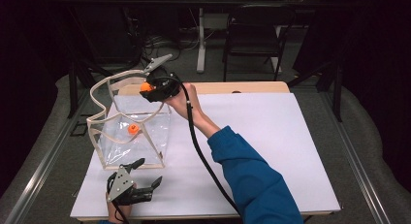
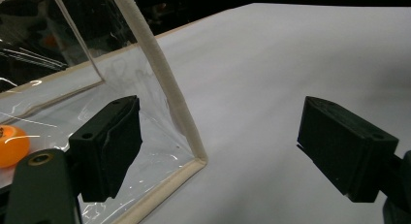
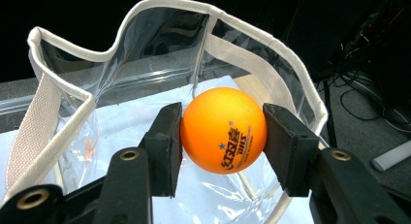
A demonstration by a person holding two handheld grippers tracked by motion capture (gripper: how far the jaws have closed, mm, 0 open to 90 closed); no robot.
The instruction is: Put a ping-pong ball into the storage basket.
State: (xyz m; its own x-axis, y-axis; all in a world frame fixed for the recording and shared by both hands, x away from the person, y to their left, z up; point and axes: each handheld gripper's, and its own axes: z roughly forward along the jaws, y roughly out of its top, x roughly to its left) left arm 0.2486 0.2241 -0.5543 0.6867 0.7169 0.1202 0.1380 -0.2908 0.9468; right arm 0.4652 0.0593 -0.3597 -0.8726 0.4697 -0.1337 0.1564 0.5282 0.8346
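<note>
A clear plastic bag [image 1: 145, 136] with cream trim stands open on the left of the white table top. One orange ball [image 1: 132, 129] lies on its bottom. My right gripper [image 1: 148, 86] hovers at the bag's far upper rim, shut on a second orange ball [image 3: 224, 129] with printed marks, above the bag's open mouth [image 3: 63, 127]. My left gripper [image 1: 149, 171] rests near the table's front edge, just in front of the bag, jaws wide apart and empty. In the left gripper view the gripper [image 2: 220, 146] faces the bag's near bottom corner [image 2: 191, 156], with the lying ball [image 2: 12, 145] behind the film.
The white sheet [image 1: 271, 136] covers the table to the right of the bag. A black cable [image 1: 203, 156] trails from the right gripper along the blue sleeve [image 1: 252, 180]. A dark chair [image 1: 254, 35] and a desk leg stand behind the table.
</note>
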